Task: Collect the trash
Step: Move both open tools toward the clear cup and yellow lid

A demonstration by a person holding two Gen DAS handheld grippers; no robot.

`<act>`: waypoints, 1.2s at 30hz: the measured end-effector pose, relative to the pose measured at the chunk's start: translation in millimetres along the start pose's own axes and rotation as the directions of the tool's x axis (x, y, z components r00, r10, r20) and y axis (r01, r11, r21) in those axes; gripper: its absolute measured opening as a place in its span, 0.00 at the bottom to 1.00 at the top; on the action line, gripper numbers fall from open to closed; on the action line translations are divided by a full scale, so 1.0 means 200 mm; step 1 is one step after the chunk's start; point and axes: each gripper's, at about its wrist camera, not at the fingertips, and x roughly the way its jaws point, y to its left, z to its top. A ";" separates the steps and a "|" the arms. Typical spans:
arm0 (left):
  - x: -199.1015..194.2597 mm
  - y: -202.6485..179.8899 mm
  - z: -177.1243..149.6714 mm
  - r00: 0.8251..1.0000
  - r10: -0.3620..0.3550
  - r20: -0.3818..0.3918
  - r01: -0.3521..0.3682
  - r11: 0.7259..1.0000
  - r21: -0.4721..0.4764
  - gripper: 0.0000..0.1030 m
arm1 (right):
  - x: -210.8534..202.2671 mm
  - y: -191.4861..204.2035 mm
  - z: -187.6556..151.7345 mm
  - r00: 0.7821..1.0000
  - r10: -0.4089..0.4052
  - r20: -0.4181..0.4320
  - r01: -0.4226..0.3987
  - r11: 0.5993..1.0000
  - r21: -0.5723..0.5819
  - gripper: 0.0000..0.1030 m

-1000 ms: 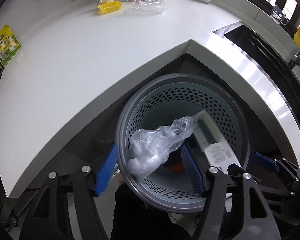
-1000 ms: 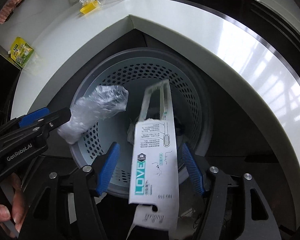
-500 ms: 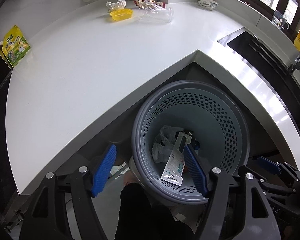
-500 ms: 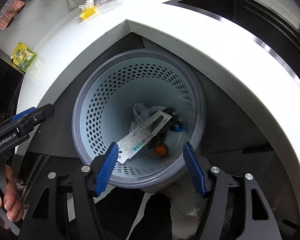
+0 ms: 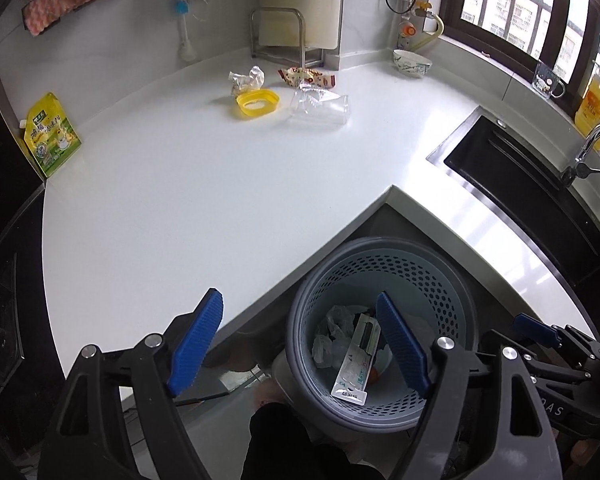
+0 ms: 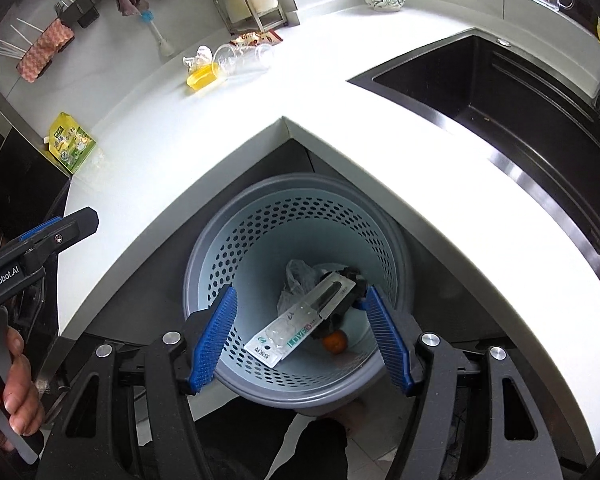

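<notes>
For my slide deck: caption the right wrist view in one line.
Open right gripper above the perforated trash basket, where a long blister pack and crumpled plastic bag lie; more trash waits on the counter.

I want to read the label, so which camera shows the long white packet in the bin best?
The right wrist view: the packet lies broadside and unobstructed in the bin, green lettering visible. In the left wrist view the packet looks smaller and foreshortened, partly behind a blue pad.

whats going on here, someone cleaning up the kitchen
A person is collecting trash with a tool in each hand. Both the left tool and the right tool hang open and empty above the perforated bin; the left one's jaws have just been opening. A toothbrush package and a plastic bag lie inside. A clear cup and yellow lid wait on the counter.
</notes>
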 end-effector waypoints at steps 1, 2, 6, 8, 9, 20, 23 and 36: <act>-0.01 0.01 0.02 1.000 0.003 0.008 -0.003 1.000 -0.002 0.78 | -0.02 0.01 0.02 1.000 0.000 0.011 0.000 1.000 0.000 0.62; -0.02 0.02 0.04 1.000 0.003 0.016 -0.003 1.000 -0.004 0.80 | -0.03 0.01 0.04 1.000 -0.002 0.024 0.002 1.000 -0.001 0.62; -0.03 0.05 0.11 0.999 0.007 0.043 -0.007 1.000 0.001 0.82 | -0.06 0.03 0.12 0.998 -0.008 0.064 0.008 1.000 0.002 0.62; -0.03 0.07 0.15 0.999 0.008 0.054 -0.009 1.000 0.006 0.82 | -0.06 0.04 0.16 0.997 -0.012 0.078 0.011 1.000 0.010 0.62; -0.03 0.09 0.17 0.998 0.007 0.060 -0.008 1.000 0.007 0.82 | -0.06 0.04 0.18 0.996 -0.014 0.087 0.012 1.000 0.014 0.62; 0.06 0.21 0.44 0.995 -0.015 0.103 0.012 0.999 0.030 0.87 | -0.02 0.11 0.44 0.987 -0.043 0.155 0.037 0.998 0.041 0.65; 0.10 0.24 0.52 0.995 -0.018 0.099 0.015 0.999 0.034 0.88 | 0.02 0.13 0.51 0.985 -0.048 0.164 0.041 0.998 0.049 0.65; 0.29 0.37 0.77 0.994 -0.045 0.100 0.040 0.998 0.056 0.89 | 0.20 0.21 0.79 0.985 -0.063 0.161 0.058 0.998 0.035 0.65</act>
